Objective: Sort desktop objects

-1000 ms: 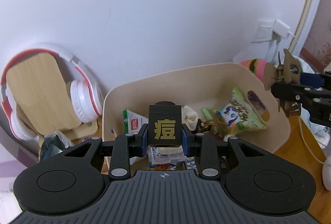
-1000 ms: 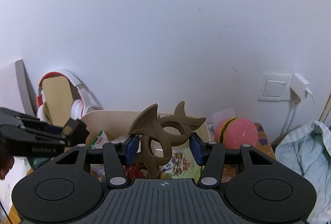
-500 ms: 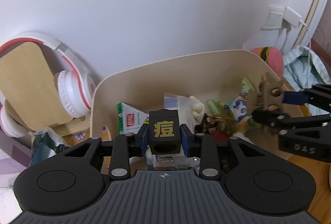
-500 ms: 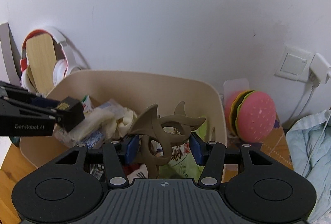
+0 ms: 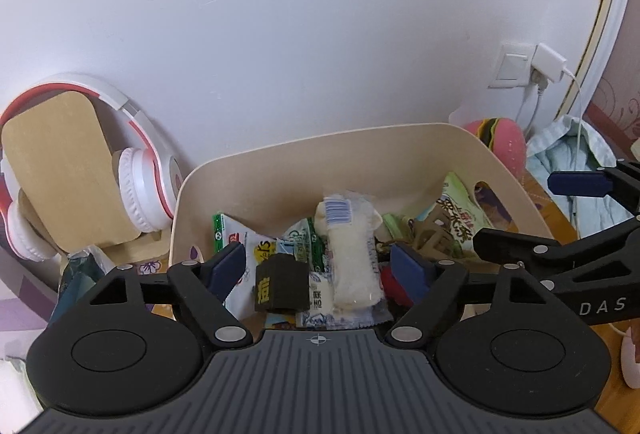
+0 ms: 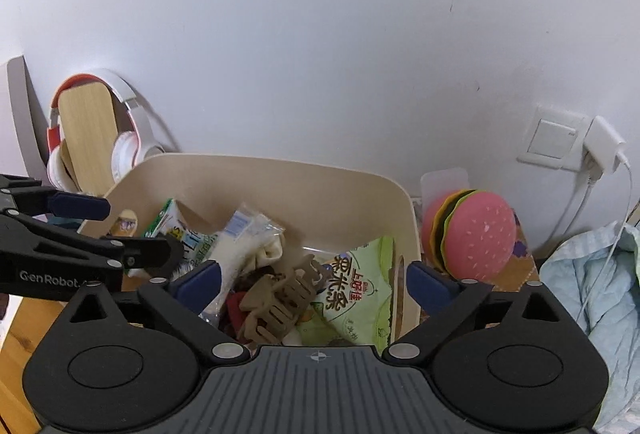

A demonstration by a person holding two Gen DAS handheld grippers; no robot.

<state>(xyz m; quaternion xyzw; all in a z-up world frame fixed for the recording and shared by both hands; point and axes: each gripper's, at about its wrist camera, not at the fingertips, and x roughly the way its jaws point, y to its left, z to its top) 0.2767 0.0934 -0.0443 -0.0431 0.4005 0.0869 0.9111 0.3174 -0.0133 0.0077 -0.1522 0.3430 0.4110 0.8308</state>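
A beige bin [image 5: 288,169] stands against the wall, holding snack packets. My left gripper [image 5: 318,268] is open over its left part. A black block with a gold character [image 5: 282,288] lies free between its jaws on the packets. My right gripper [image 6: 312,280] is open over the bin's [image 6: 280,173] right part. A brown hair claw clip [image 6: 280,298] lies free below it, on a green snack bag [image 6: 352,292]. The clip also shows in the left wrist view [image 5: 430,236]. Each gripper shows at the edge of the other's view.
White and red headphones [image 5: 136,169] hang on a wooden stand [image 5: 60,169] left of the bin. A pink burger toy [image 6: 472,234] sits right of it, with a light blue cloth [image 6: 592,294] further right. A wall socket with charger [image 6: 600,145] and cable is behind.
Both grippers have come down over the bin and opened. The black block has dropped from the left one and the hair clip from the right one into the bin.
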